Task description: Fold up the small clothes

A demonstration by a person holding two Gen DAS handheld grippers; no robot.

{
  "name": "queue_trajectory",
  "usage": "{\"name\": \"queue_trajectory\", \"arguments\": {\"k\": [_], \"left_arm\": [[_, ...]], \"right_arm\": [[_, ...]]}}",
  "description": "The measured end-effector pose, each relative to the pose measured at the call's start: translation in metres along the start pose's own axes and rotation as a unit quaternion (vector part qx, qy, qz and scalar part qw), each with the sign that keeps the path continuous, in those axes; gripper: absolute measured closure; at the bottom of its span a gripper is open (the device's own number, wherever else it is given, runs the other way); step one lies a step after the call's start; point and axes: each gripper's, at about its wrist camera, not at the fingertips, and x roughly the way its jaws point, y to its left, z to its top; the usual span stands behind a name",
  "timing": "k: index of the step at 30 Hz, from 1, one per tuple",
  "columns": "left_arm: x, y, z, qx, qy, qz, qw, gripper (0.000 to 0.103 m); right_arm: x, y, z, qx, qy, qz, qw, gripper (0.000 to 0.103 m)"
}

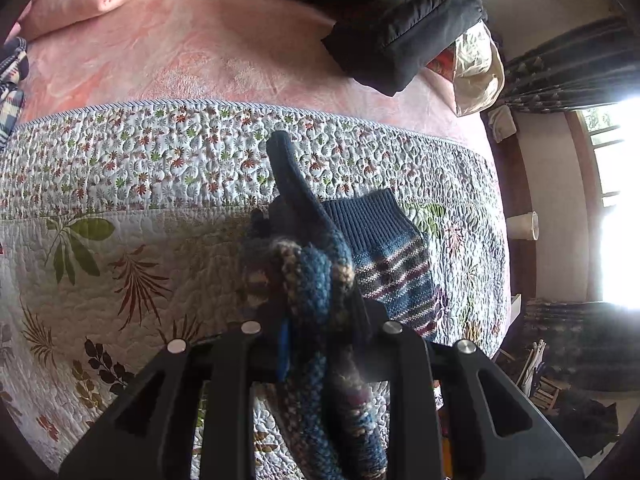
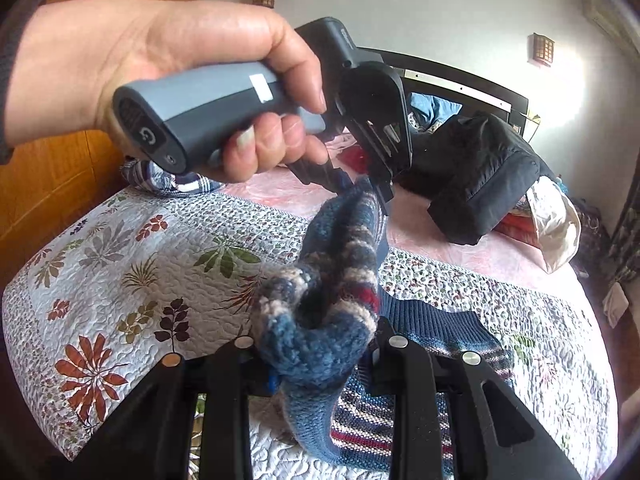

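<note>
Both grippers are pinching one knitted sock above the quilted bed.

The left hand (image 2: pixel 168 80) is wrapping its handle, tilting the left gripper (image 2: pixel 372 188) down onto the sock (image 2: pixel 340 256) at its far end; the right gripper (image 2: pixel 320 344) is clamping the near end, holding it raised. A second sock (image 1: pixel 384 248) is lying flat beneath, near the quilt's (image 1: pixel 140 184) far edge. The quilt leftward is lying open; a black jacket (image 2: pixel 480 172) is crowding the bed's far-right corner.

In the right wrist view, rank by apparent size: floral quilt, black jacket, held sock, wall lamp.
1. floral quilt
2. black jacket
3. held sock, inflated by nearness; jacket order unsure
4. wall lamp
</note>
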Motion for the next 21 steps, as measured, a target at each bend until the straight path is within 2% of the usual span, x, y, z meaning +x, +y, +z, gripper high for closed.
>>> {"name": "queue_trajectory", "arguments": {"k": [21], "left_arm": [[0.046,-0.071,0.003,0.022,0.0,0.03,0.9993,0.081]], "right_arm": [[-0.014,-0.07,-0.028,0.071,0.001,-0.005,0.997,0.075]]}}
